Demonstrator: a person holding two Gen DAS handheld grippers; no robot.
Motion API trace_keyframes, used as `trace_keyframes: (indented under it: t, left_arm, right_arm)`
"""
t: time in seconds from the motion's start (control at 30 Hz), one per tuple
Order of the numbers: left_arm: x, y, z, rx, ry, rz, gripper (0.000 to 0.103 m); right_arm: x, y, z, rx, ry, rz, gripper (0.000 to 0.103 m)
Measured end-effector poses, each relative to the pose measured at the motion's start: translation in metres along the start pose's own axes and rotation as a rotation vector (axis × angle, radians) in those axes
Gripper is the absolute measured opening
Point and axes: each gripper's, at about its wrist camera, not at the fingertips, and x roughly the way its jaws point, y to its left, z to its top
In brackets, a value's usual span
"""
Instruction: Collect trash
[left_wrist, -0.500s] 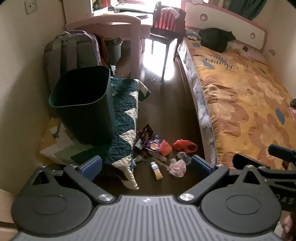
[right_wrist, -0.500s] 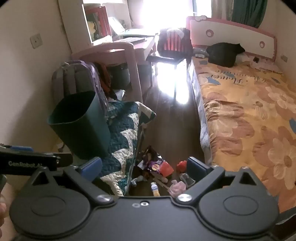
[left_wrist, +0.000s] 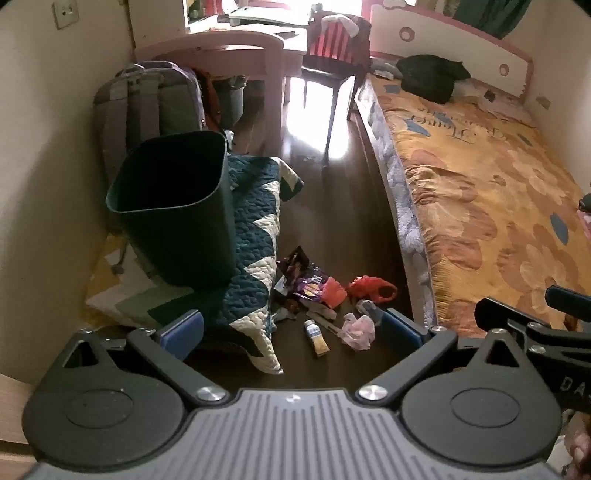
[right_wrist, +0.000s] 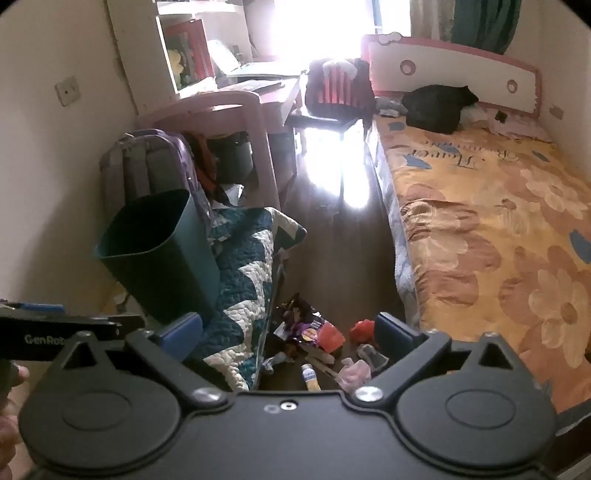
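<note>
Trash (left_wrist: 325, 295) lies in a loose heap on the dark wood floor (left_wrist: 343, 206), between the quilt (left_wrist: 251, 236) and the bed (left_wrist: 480, 192). In the heap: a purple wrapper (left_wrist: 310, 284), a red bag (left_wrist: 371, 288), a pink crumpled wad (left_wrist: 357, 328), a small tube (left_wrist: 316, 332) with a blue label, print too small to read. Dark green bin (left_wrist: 173, 206) stands upright on the quilt, just left of the heap, mouth open. Readable writing: "GenRob" on the left gripper's body at the right view's left edge; cursive script on the bedspread, not legible. A floor strip runs open from the heap toward the chair (left_wrist: 332, 48). Left gripper (left_wrist: 291, 328) wide open, holds nothing, above the heap. Right gripper (right_wrist: 288, 330) wide open too, empty, touching nothing.
</note>
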Motion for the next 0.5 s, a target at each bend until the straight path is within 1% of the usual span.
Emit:
trace_keyframes:
  t: [0.07, 0.5]
  left_arm:
    - [0.002, 0.005, 0.000, 0.004, -0.002, -0.016, 0.103]
    - [-0.007, 0.015, -0.001, -0.002, -0.032, -0.023, 0.103]
  right_arm:
    - [-0.001, 0.000, -0.001, 0.005, -0.001, -0.003, 0.101]
    - [-0.013, 0.010, -0.003, -0.015, -0.042, -0.013, 0.100]
